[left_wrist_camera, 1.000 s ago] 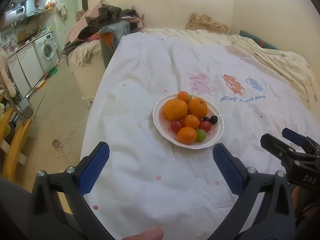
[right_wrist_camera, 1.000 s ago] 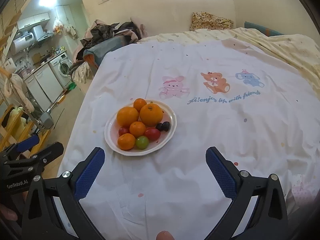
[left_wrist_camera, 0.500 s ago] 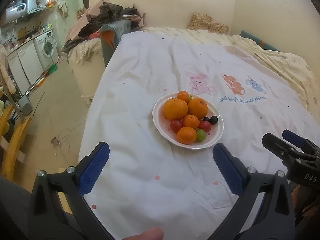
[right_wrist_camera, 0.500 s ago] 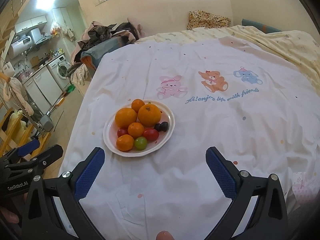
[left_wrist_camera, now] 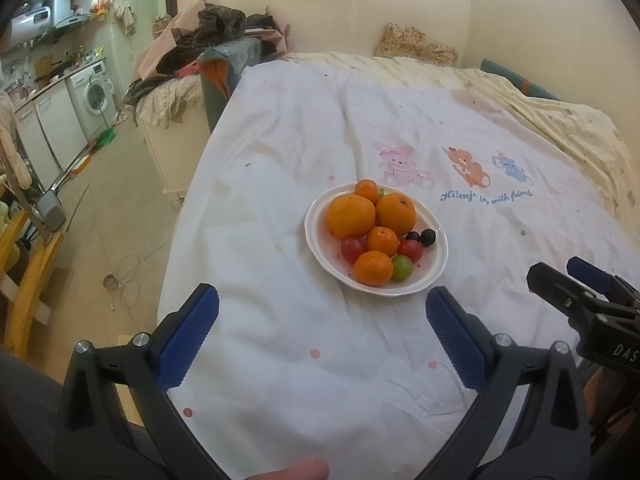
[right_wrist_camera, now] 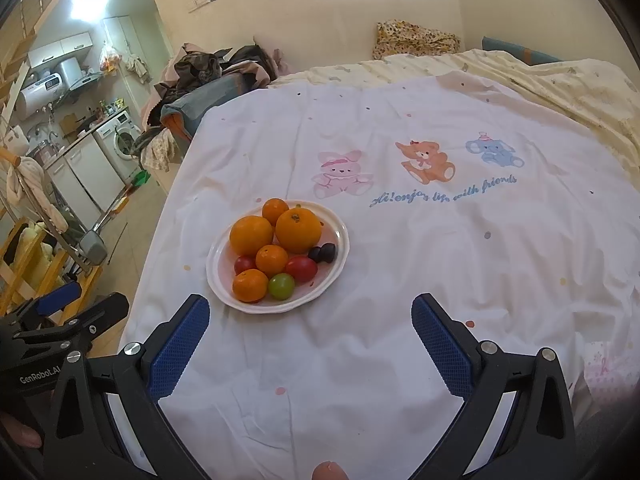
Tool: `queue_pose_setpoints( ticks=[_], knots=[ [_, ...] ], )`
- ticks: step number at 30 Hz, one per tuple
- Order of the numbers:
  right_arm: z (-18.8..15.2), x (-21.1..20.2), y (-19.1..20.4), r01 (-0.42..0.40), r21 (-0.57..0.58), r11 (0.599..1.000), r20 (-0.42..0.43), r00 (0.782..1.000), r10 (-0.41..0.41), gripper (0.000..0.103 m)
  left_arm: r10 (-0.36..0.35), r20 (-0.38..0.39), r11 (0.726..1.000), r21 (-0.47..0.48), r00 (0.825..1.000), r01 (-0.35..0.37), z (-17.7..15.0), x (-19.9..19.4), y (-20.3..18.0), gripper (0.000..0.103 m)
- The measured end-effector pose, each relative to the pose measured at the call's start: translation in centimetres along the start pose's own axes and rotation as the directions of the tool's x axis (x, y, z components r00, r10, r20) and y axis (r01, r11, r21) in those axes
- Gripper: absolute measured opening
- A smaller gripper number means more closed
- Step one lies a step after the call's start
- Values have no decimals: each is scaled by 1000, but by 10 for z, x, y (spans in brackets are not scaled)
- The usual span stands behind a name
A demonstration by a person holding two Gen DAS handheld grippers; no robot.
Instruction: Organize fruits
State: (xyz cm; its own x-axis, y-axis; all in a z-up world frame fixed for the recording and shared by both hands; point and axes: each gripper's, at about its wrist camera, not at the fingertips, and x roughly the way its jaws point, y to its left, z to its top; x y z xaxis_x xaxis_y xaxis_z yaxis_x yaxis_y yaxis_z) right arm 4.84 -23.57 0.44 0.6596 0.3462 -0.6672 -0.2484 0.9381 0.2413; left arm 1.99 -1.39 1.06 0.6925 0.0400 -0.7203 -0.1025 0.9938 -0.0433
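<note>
Little has changed: my left gripper (left_wrist_camera: 322, 334) and right gripper (right_wrist_camera: 310, 338) stay spread, empty, short of the plate (left_wrist_camera: 434, 270) heaped with fruit (left_wrist_camera: 374, 230).

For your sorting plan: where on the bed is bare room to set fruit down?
Bare sheet right of the plate, below the cartoon print, and between plate and both open tools. The plate itself is crowded with fruit.
</note>
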Motion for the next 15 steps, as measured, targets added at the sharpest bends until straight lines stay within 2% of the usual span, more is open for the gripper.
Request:
queue_pose_setpoints(
  ticks=[15],
  knots=[
    [-3, -3, 7, 10, -25, 1000, 3, 1000, -10, 103, 0, -7, 1000, -12, 1000, 0, -1, 2, 2, 102]
  ],
)
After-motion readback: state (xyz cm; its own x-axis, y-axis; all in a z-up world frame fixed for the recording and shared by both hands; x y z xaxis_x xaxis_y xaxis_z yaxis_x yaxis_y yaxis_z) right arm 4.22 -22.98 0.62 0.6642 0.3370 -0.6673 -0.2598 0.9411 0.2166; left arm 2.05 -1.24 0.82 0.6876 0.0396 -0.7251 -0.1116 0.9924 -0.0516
